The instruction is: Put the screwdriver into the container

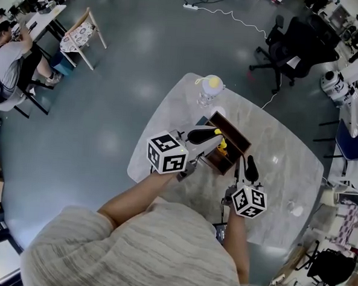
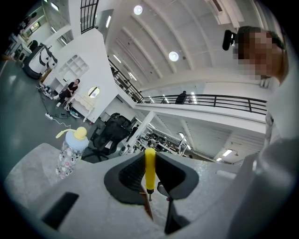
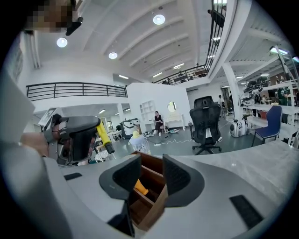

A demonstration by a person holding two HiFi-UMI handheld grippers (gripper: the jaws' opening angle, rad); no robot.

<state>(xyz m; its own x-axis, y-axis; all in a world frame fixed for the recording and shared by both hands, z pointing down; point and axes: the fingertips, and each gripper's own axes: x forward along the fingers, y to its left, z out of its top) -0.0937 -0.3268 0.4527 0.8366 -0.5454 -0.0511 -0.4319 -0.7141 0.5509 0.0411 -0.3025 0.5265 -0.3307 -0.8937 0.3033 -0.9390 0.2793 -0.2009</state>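
Right tongs point(image 1: 250, 168): nearest of the 2, at the near right of the box. They are released, with nothing between the pads, and the box shows through the gap in the right gripper view.
Left tongs point(image 2: 150, 173): just left of the right tongs and level, clenched on the handle of the screwdriver.
Yellow-handled screwdriver with a thin metal tip point(image 2: 149, 168): pinched between the 2 pads. Its handle stands up past them and its tip points down. It looks to hang over the near left part of the box, and it is not inside.
Dark brown wooden box with open compartments, the container point(image 1: 235, 132): it stands on the pale marble tabletop point(image 1: 281, 145) just beyond both tongs. 1 compartment already holds a small yellow thing point(image 3: 140, 187), and I cannot tell what it is.
Clear patterned bottle with a yellow cap point(image 1: 210, 90): on the tabletop beyond the far side of the box. It plays no part in the task.
Done: the screwdriver is picked up and brought to the box.
Left: lower it into a compartment, release the left tongs and draw them clear.
Progress: judged past halfway, with only the placing remaining.
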